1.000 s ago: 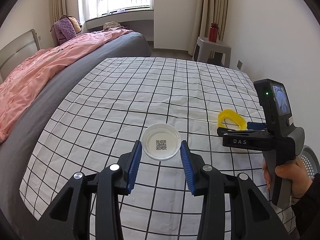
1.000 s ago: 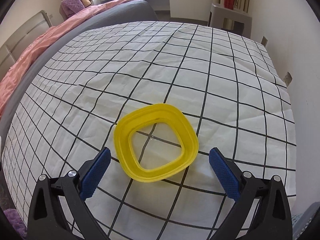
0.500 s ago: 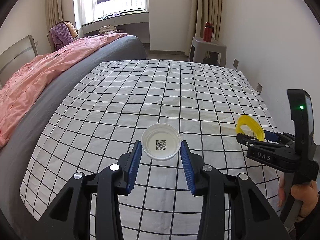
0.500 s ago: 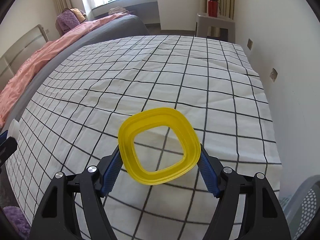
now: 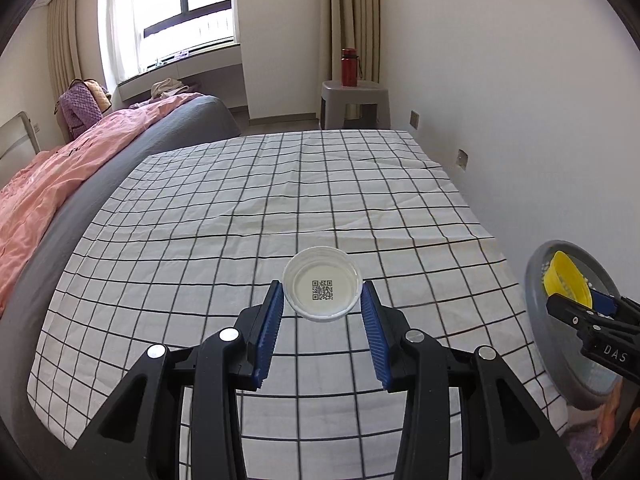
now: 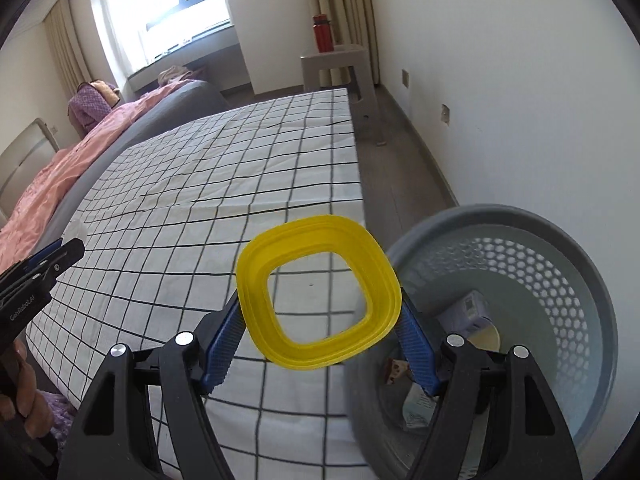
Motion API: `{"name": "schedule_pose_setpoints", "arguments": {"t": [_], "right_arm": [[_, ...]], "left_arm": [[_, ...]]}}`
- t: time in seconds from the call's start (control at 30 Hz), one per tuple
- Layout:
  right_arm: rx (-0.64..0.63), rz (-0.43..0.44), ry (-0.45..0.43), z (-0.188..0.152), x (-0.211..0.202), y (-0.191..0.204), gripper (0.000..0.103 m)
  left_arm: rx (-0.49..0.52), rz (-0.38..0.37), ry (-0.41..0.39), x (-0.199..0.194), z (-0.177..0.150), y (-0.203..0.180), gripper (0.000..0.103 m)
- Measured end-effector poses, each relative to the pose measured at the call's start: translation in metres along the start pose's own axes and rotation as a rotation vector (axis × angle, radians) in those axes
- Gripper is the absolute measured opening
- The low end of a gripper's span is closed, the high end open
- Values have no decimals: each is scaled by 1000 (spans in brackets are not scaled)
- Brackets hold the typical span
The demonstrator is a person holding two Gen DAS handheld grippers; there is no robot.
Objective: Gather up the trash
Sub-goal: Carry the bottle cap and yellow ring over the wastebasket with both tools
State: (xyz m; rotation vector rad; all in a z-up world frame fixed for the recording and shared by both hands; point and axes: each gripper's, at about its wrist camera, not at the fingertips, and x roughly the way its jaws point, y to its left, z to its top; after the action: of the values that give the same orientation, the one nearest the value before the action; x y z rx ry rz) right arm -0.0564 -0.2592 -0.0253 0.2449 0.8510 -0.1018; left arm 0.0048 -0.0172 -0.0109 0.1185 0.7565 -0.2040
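Note:
A round white lid [image 5: 323, 290] with a QR code inside is held above the checked bed sheet [image 5: 280, 200], my left gripper [image 5: 322, 286] shut on its sides. My right gripper [image 6: 319, 304] is shut on a yellow square-ish ring lid [image 6: 316, 236], tilted up and held at the near rim of a grey perforated bin [image 6: 520, 216]. The bin stands on the floor off the bed's right edge with some paper scraps at its bottom. In the left wrist view the yellow ring [image 5: 566, 280] shows over the bin [image 5: 534, 272]. The left gripper [image 6: 60, 254] shows at the left edge of the right wrist view.
A pink duvet [image 5: 60, 184] lies on the grey bed to the left. At the bed's far end stands a grey stool [image 5: 354, 100] bearing a red bottle [image 5: 349, 67]. A white wall runs close along the right. A hand [image 5: 612, 420] holds the right gripper.
My right gripper closed on the yellow ring, lifted it off the sheet and carried it right to the bin. The left gripper drew back and rightward, still holding the white lid.

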Motion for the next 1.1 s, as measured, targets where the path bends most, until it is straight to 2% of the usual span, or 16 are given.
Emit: {"name": "schedule_pose_setpoints", "arguments": {"t": [0.3,0.6,0.8,1.1], "right_arm": [[117,-120,-68,-32,-56,-82,69],[224,-159,-90,-54,-62,-133,70],[261,-141,-104,-57,-54,-152,70],[320,-102,-77,-55,-43,-172,70]], "left_arm": [[123,-146,2,-15,-12,-98,39],[218,-253,22,-7,-14,-188,39],[231,-279,35,7,-17,-222,39],[237,-295,78,27,-20,-244,39]]}}
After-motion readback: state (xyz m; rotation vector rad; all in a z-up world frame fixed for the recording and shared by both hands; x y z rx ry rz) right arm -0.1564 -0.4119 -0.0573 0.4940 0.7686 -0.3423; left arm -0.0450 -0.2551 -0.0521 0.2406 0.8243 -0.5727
